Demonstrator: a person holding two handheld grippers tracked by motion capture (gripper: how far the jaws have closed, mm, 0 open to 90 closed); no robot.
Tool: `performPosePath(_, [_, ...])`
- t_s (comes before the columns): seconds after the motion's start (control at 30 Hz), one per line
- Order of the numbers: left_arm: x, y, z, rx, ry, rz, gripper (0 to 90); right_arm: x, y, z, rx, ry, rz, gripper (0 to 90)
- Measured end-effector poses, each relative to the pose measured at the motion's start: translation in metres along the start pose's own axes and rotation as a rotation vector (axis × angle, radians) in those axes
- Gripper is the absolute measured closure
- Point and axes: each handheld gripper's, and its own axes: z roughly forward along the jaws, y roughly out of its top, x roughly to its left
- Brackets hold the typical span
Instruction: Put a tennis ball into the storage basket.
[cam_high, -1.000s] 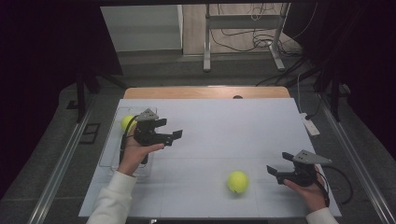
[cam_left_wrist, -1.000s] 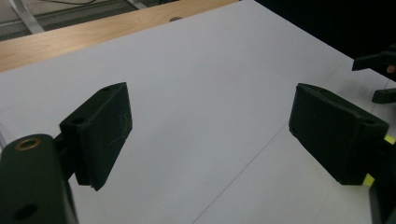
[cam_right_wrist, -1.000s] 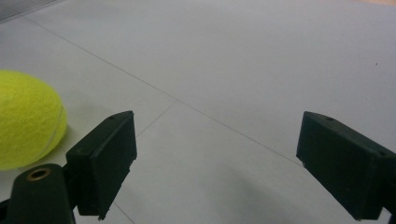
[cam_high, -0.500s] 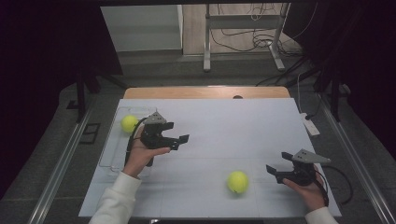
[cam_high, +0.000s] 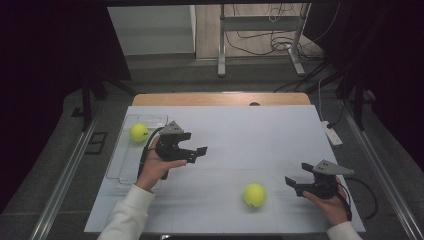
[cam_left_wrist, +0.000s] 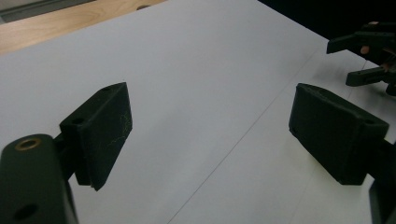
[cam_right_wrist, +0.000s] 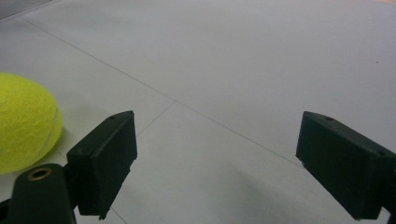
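Both grippers gape wide and empty: the left gripper (cam_high: 199, 152) beyond the ball (cam_high: 254, 194), the right gripper (cam_high: 292, 183) just beside it.

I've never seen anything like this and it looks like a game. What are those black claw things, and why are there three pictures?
Those black claws are grabbing tools. A person holds one in each hand: the left tool and the right tool. Squeezing makes the two jaws close, like tongs. Right now both tools are open and hold nothing.

The big picture comes from a camera up high, looking down on the white table. The other two come from little cameras riding on each tool, so you see the jaws sticking up from the bottom.

One yellow tennis ball lies on the table near the right tool; it also shows at the left in the right tool's picture. A second ball sits in a clear tray at the table's left.
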Motion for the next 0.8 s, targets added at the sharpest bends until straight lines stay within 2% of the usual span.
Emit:
performPosePath(0.5, [-0.015,0.002,0.013,0.028,-0.028,0.034,14.1,0.002,0.0,-0.002,0.0,-0.001,-0.012,12.6])
performPosePath(0.8, [-0.019,0.0,0.022,0.05,-0.043,0.04,14.2,0.001,0.0,0.001,0.008,-0.001,-0.021,12.6])
